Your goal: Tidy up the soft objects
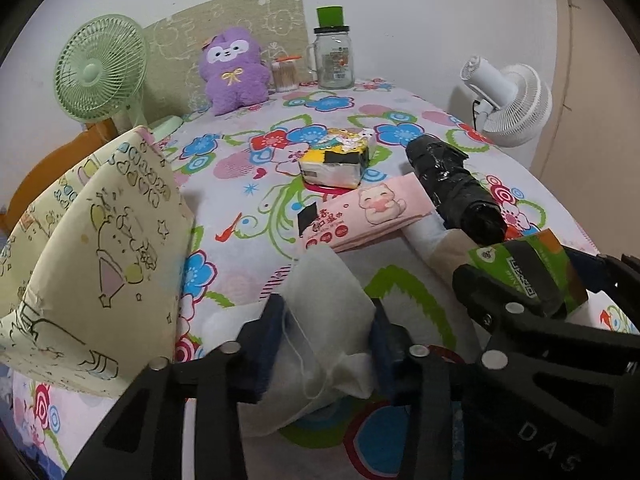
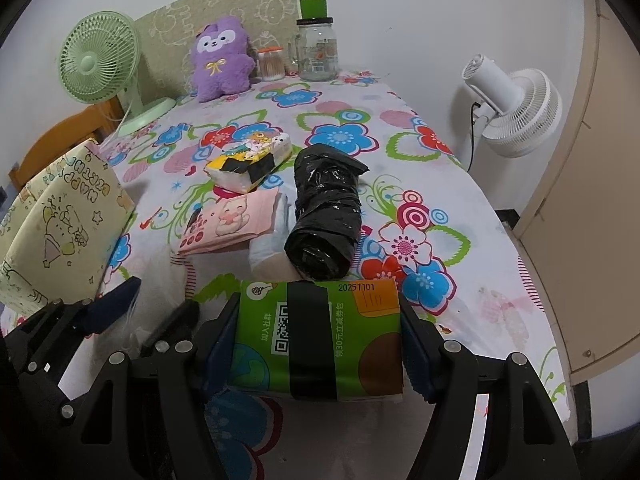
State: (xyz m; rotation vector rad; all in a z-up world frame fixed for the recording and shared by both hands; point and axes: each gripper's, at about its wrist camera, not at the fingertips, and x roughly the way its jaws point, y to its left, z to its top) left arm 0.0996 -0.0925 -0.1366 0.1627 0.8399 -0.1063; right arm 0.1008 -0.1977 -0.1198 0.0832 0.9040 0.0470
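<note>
Your left gripper (image 1: pixel 324 344) has its fingers drawn in narrow, both pads pressing on a white drawstring pouch (image 1: pixel 328 320) of thin non-woven cloth. The pouch stands pinched between them, its top rising above the fingertips and its crumpled lower part sagging below onto the counter (image 1: pixel 400 120); a thin cord runs down its side.

Your right gripper (image 2: pixel 320 344) has its fingers set fairly wide, clamped on the two short ends of a green tissue pack (image 2: pixel 320 340). The pack lies crosswise between the pads, soft and slightly bulged, with a black tape band across its middle, a QR code, and an orange corner label.

Just beyond the right fingertips lies a bundle wrapped in black plastic (image 2: pixel 326 216), resting against a pale roll (image 2: pixel 268 248). To the left of that, ahead of the left fingers, lies a pink tissue pack (image 1: pixel 360 216) printed with a cartoon cat, and farther out a yellow-and-white tissue pack (image 1: pixel 336 160) with black tape. Left of the left fingers, close beside them, stands a pale yellow paper bag (image 1: pixel 92 256) with drawn party figures. At the far edge, well away from both pairs of fingers, a purple plush toy (image 1: pixel 234 68) sits upright.
</note>
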